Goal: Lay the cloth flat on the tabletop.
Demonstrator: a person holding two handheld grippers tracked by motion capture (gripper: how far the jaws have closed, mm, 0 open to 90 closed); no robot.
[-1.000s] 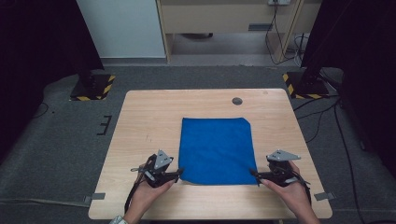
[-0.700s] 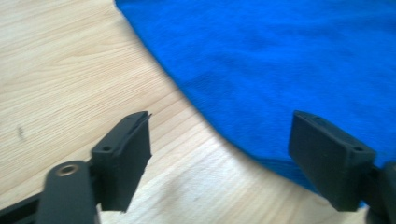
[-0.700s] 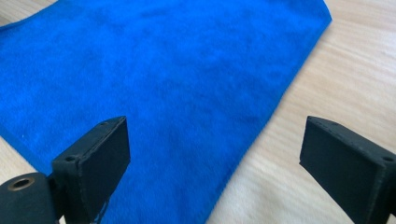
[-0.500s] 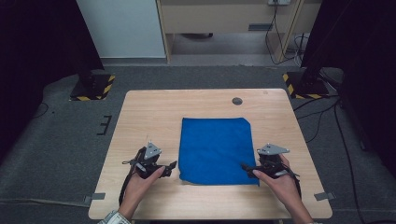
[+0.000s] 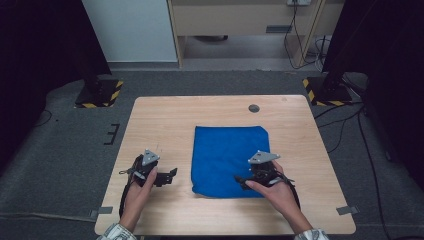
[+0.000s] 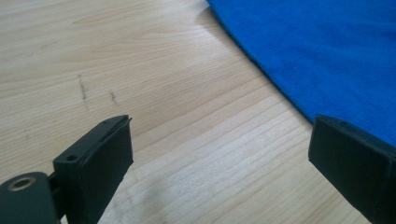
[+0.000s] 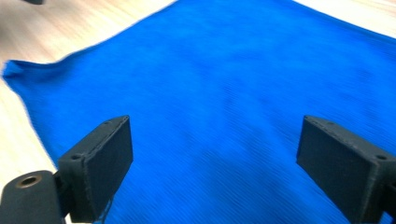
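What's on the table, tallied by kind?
Blue folded cloth: 1
Small dark round disc: 1
Hand-held black two-jaw grippers: 2, left gripper and right gripper
Total: 4

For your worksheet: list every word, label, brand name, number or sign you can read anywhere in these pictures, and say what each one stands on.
No readable text, number or brand: none on the blue cloth, the wooden table, the left gripper or the right gripper.
The only sign-like marks are the yellow-and-black hazard stripes on the stand bases on the floor; they carry no words.
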